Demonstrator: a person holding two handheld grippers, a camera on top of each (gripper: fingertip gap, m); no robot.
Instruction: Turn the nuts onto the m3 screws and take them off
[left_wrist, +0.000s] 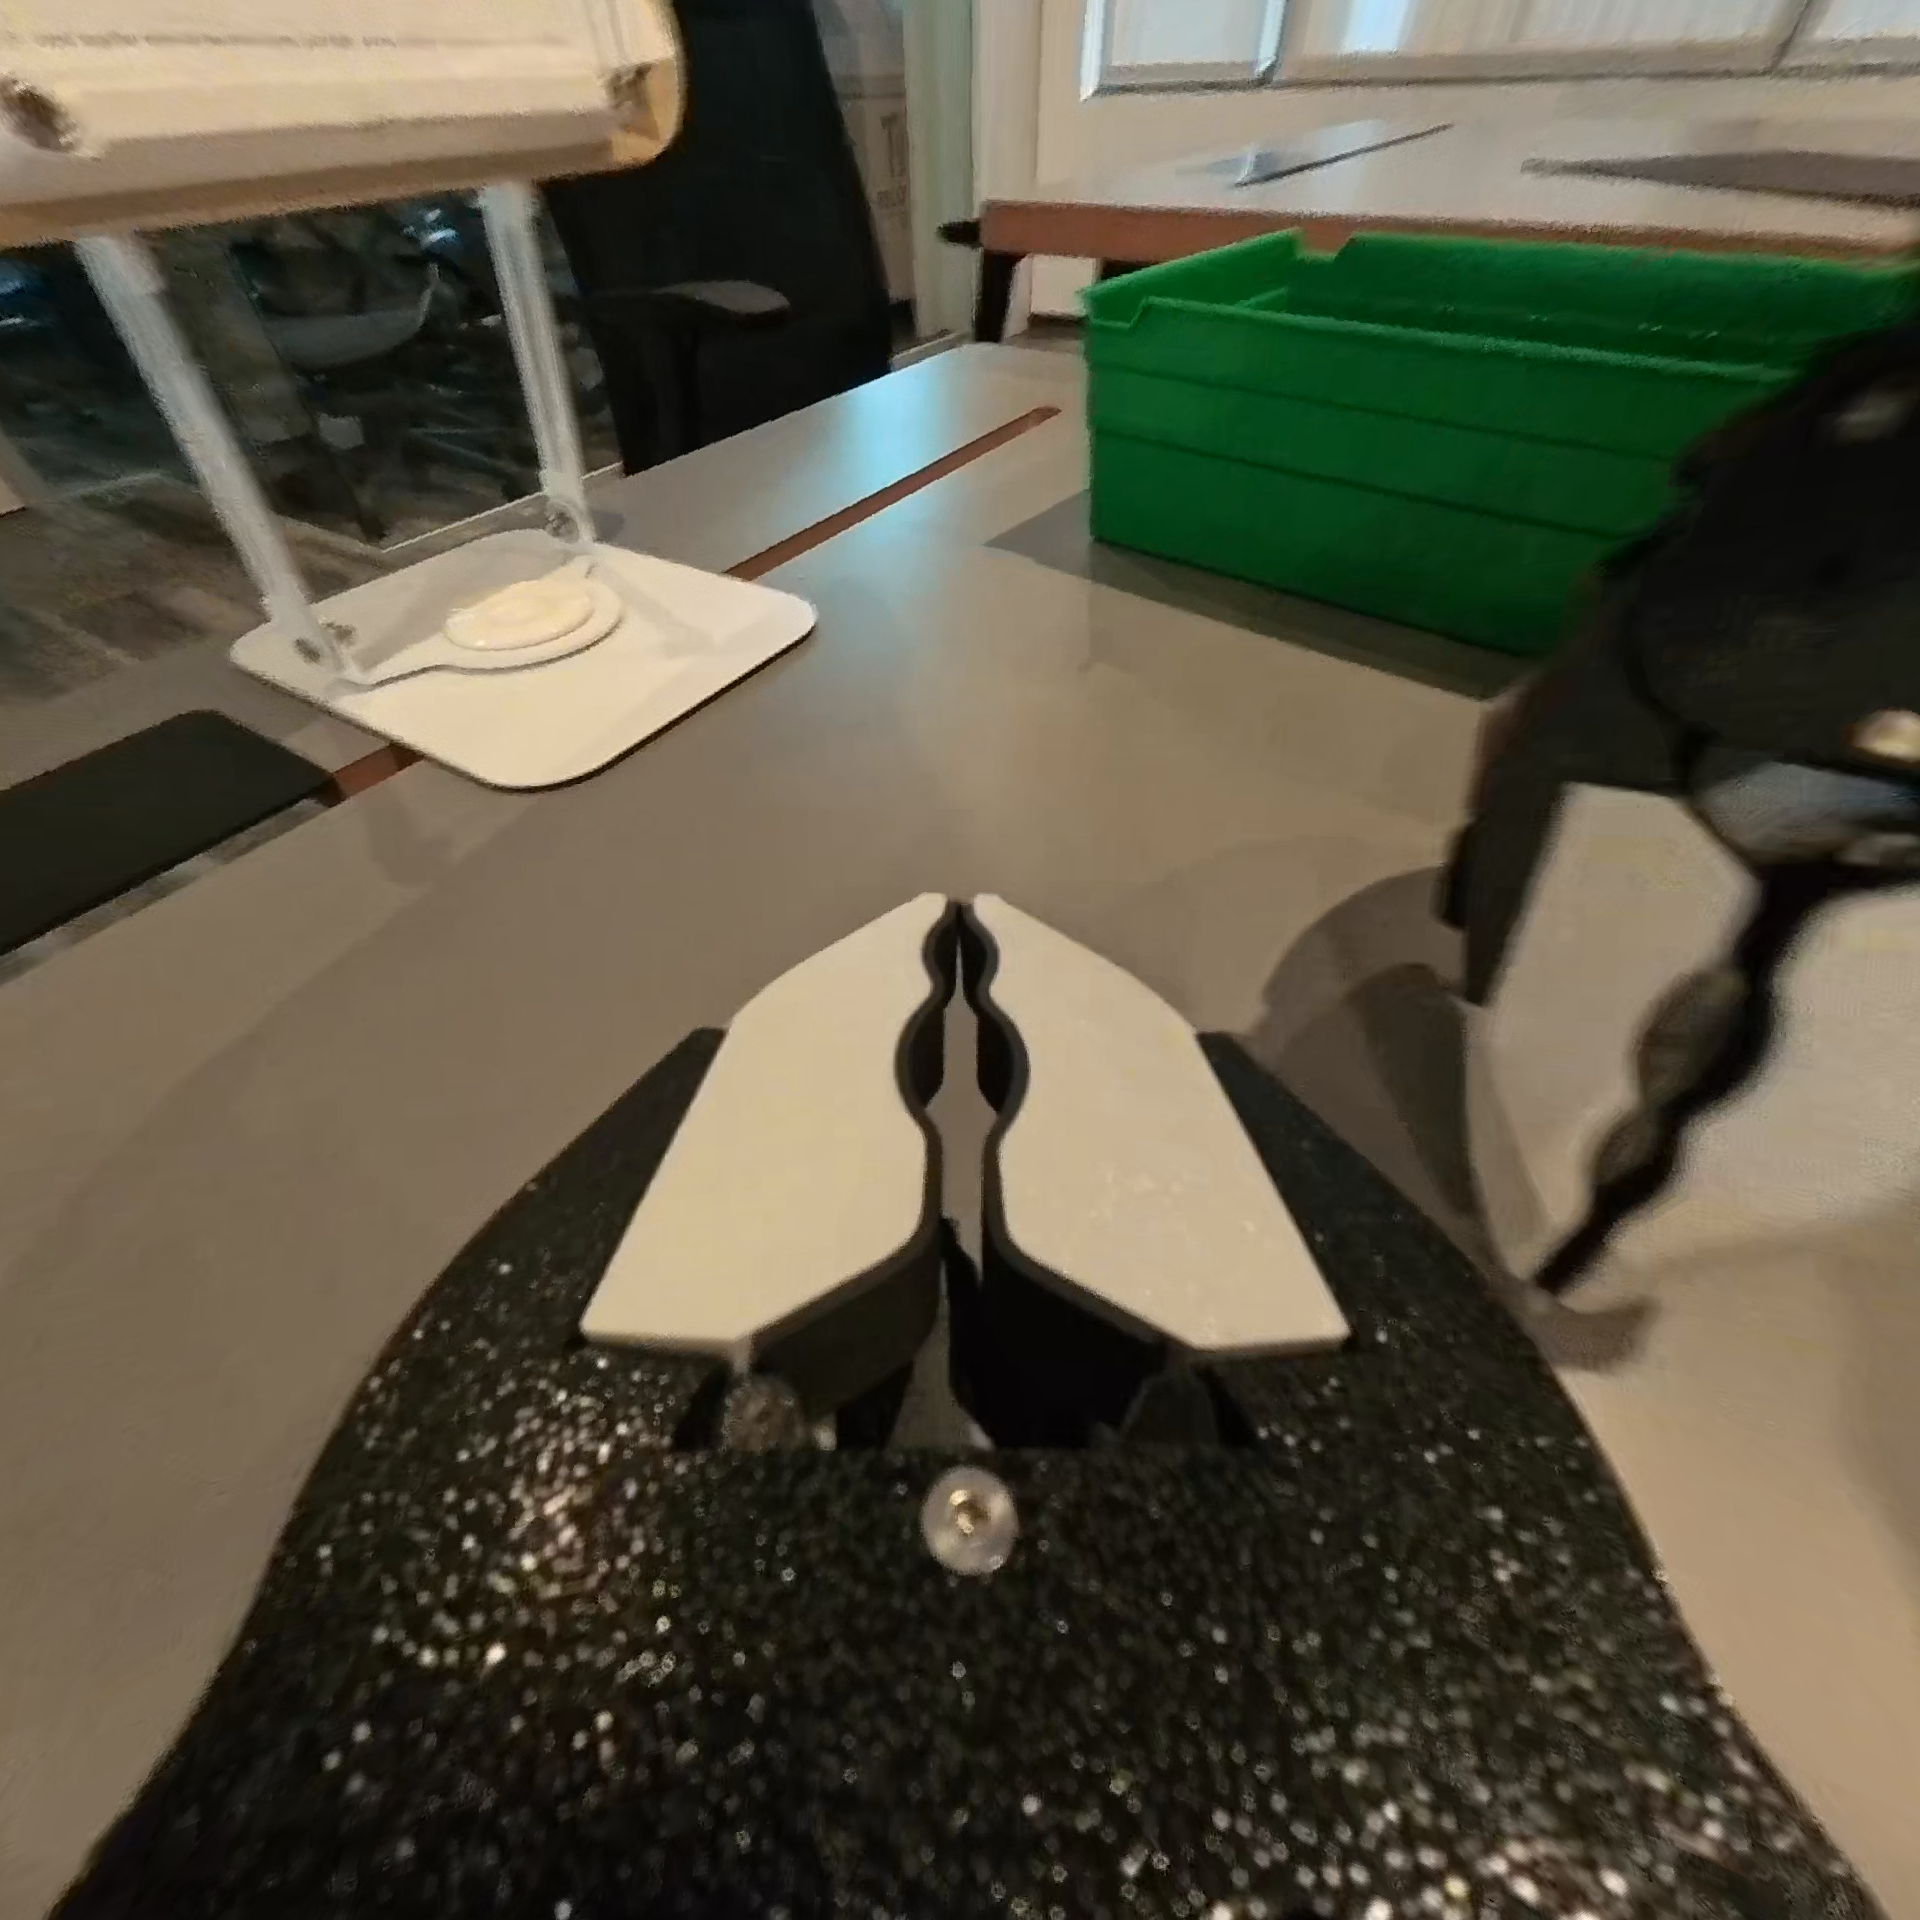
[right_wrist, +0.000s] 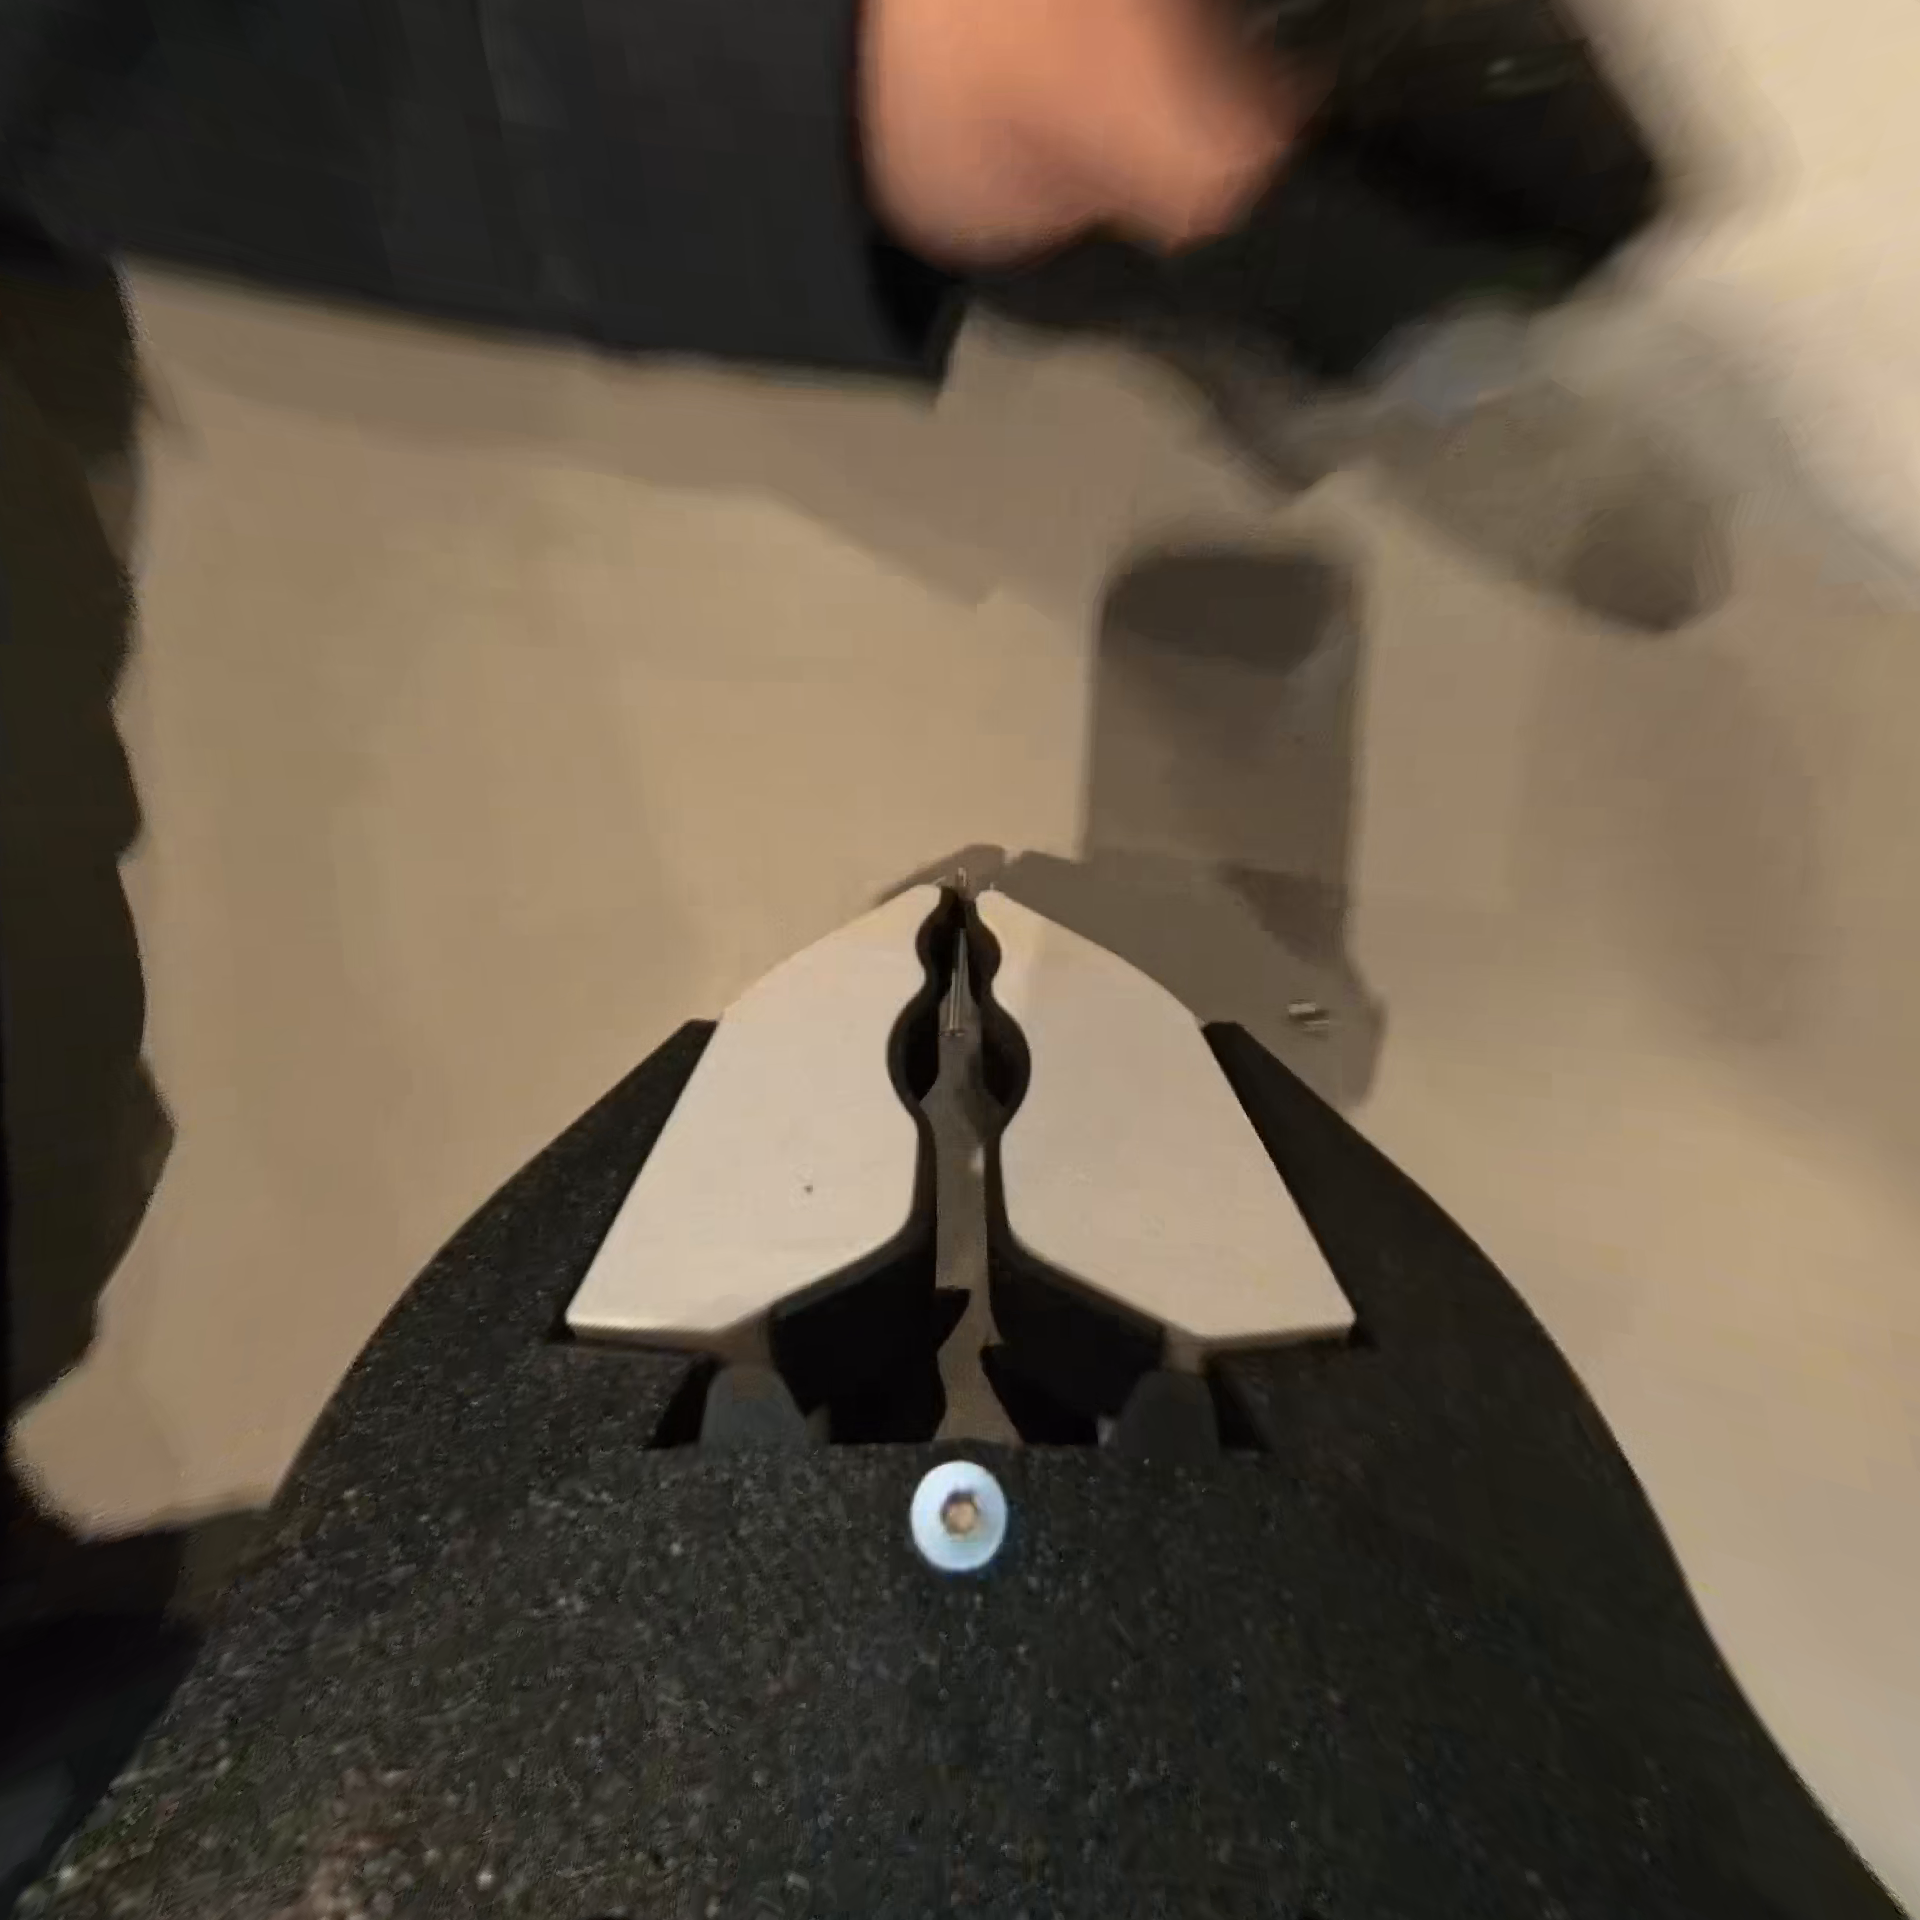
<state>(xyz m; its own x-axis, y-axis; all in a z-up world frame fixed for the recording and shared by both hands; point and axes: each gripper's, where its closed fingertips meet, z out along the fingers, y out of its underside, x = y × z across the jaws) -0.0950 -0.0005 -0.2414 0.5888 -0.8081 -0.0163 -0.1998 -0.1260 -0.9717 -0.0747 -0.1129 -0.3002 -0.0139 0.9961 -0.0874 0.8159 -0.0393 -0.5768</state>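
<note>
**Right gripper pinches a thin screw; left gripper closed on nothing**

The left wrist view alone shows the room. At far left a white stand (left_wrist: 540, 675) sits on the grey table (left_wrist: 935, 665), with a dark chair (left_wrist: 717, 260) behind it. The left gripper (left_wrist: 958, 914) points across bare tabletop, its white fingers (left_wrist: 831, 1122) brought together with nothing between them. Farther right stand stacked green bins (left_wrist: 1403, 436). At the right edge the right gripper (left_wrist: 1558, 1262) angles down to the table, blurred.

The right wrist view alone shows the screw (right_wrist: 957, 971): a thin metal shaft clamped between that gripper's closed tips, which hover just above the table. A small metal nut (right_wrist: 1309, 1013) lies on the table near right. A person's dark sleeve (right_wrist: 436, 166) and blurred hand (right_wrist: 1060, 135) cross the far side.
</note>
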